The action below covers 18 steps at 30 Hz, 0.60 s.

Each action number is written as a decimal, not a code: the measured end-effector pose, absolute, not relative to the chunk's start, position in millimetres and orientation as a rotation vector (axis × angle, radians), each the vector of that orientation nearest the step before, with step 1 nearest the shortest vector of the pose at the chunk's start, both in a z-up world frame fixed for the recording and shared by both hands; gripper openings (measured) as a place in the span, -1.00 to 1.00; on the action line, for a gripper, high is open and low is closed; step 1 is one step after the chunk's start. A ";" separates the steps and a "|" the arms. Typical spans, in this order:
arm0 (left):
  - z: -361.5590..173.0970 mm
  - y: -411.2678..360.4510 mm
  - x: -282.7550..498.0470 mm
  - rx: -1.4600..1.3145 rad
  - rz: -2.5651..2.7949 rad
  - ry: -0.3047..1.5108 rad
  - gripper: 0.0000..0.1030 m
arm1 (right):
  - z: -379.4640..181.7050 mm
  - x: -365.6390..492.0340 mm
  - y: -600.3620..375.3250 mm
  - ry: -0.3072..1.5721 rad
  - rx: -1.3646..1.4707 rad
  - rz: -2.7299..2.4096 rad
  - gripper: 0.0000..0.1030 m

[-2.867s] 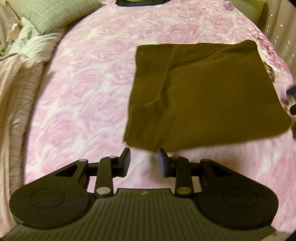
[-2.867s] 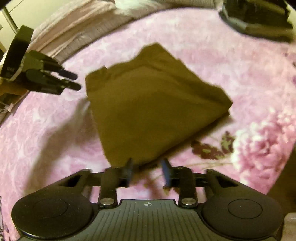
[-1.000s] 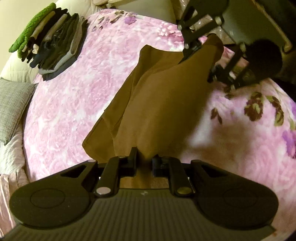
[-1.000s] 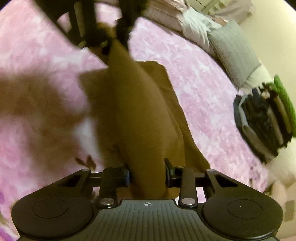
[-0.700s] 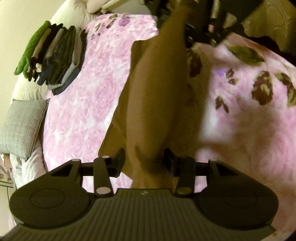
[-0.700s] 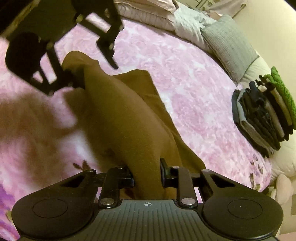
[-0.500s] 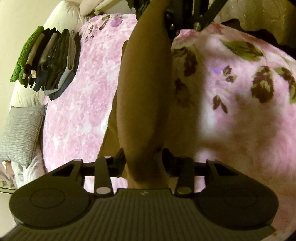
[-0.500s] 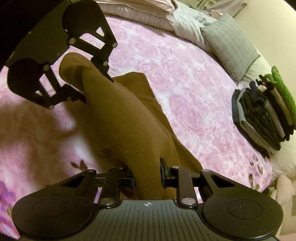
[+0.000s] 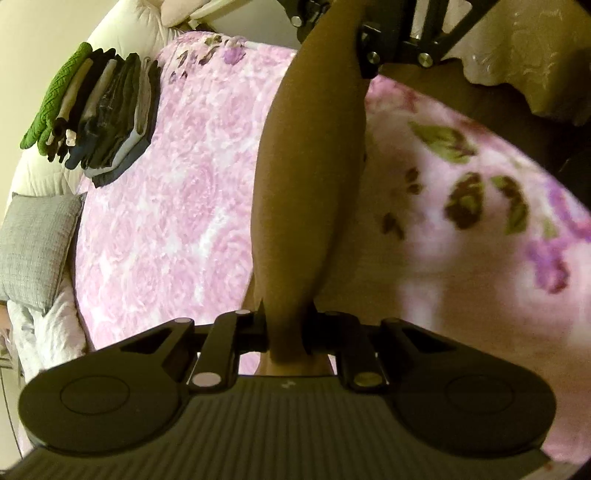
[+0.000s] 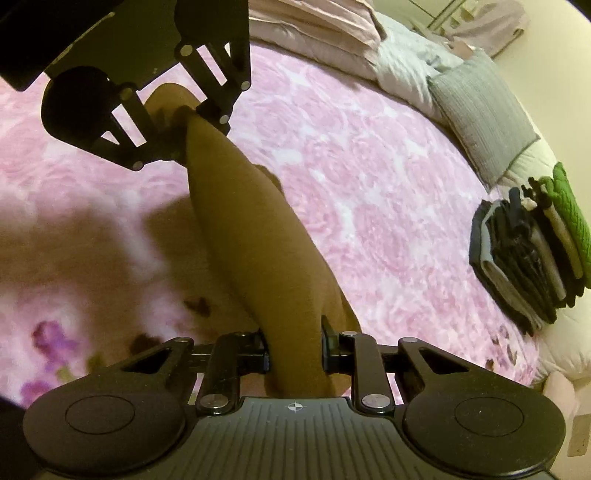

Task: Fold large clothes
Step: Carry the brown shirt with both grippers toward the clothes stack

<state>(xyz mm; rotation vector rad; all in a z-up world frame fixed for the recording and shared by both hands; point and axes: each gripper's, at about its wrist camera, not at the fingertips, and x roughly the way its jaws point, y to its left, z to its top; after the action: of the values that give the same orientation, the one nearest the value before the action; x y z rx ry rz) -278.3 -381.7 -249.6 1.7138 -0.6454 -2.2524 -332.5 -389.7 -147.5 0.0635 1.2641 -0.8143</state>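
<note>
A brown garment [image 9: 310, 166] hangs bunched into a long roll, stretched between my two grippers above the pink floral bedspread [image 9: 166, 221]. My left gripper [image 9: 286, 317] has one end of the garment between its pads and its jaws are closing on it. My right gripper [image 10: 294, 339] is shut on the other end of the garment [image 10: 251, 229]. In the left wrist view the right gripper [image 9: 338, 33] shows at the top, clamped on the cloth. The right wrist view has the left gripper [image 10: 184, 114] at upper left, gripping the far end.
A stack of folded clothes [image 9: 99, 118] with a green knit on top lies near the bed's edge, also seen as the stack [image 10: 528, 251] at right. A grey pillow [image 10: 480, 110] and rumpled bedding lie beyond. Dark leaf prints mark the bedspread [image 10: 369, 184] nearby.
Both grippers have risen, lifting the garment off the bed so it hangs taut between them. The left jaws widened briefly, then narrowed on the cloth.
</note>
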 end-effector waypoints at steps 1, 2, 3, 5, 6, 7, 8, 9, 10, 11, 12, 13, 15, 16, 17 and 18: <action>-243.8 -377.3 -276.6 1.715 -2.254 -0.630 -0.76 | -141.5 -331.2 -384.1 1.267 0.066 -0.805 -0.63; -238.8 -372.6 -274.9 1.721 -2.257 -0.619 -0.76 | -136.7 -329.8 -378.9 1.270 0.068 -0.798 -0.63; -234.2 -367.5 -273.0 1.724 -2.259 -0.614 -0.76 | -130.9 -327.9 -372.3 1.275 0.073 -0.790 -0.63; -223.1 -357.0 -269.9 1.733 -2.264 -0.596 -0.76 | -121.7 -325.7 -363.1 1.283 0.081 -0.779 -0.63; -218.0 -353.3 -269.1 1.735 -2.270 -0.582 -0.76 | -115.6 -324.5 -357.0 1.285 0.085 -0.775 -0.63; -212.6 -349.5 -268.8 1.734 -2.274 -0.570 -0.76 | -111.0 -324.4 -352.9 1.286 0.093 -0.774 -0.63; -207.9 -346.2 -268.2 1.733 -2.276 -0.563 -0.76 | -106.2 -324.6 -349.0 1.285 0.100 -0.773 -0.63; -202.5 -342.4 -268.0 1.733 -2.277 -0.558 -0.76 | -100.7 -324.4 -343.7 1.289 0.097 -0.770 -0.63; -197.6 -339.7 -268.7 1.733 -2.278 -0.557 -0.76 | -96.7 -324.4 -340.3 1.292 0.094 -0.769 -0.63; -193.3 -337.1 -269.5 1.731 -2.278 -0.557 -0.76 | -91.3 -325.1 -337.1 1.291 0.099 -0.771 -0.63; -188.7 -334.7 -270.5 1.728 -2.280 -0.556 -0.76 | -86.9 -326.0 -335.4 1.291 0.104 -0.772 -0.63; -182.9 -332.9 -272.5 1.725 -2.283 -0.551 -0.76 | -80.9 -327.7 -333.0 1.292 0.104 -0.772 -0.63; -172.7 -331.1 -277.1 1.718 -2.285 -0.552 -0.76 | -69.9 -333.6 -332.9 1.287 0.117 -0.775 -0.63; -166.1 -330.6 -281.9 1.717 -2.283 -0.561 -0.76 | -63.4 -337.6 -333.1 1.284 0.119 -0.776 -0.63; -160.8 -330.3 -286.4 1.720 -2.280 -0.567 -0.76 | -57.8 -341.6 -332.9 1.282 0.119 -0.776 -0.63; -154.0 -330.4 -292.5 1.720 -2.277 -0.571 -0.76 | -51.7 -346.8 -334.6 1.278 0.123 -0.776 -0.63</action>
<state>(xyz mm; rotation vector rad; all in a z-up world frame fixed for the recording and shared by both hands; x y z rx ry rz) -292.5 -330.4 -154.0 1.7203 -0.5710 -2.2772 -346.8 -334.6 -51.7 0.1226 1.2782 -0.7764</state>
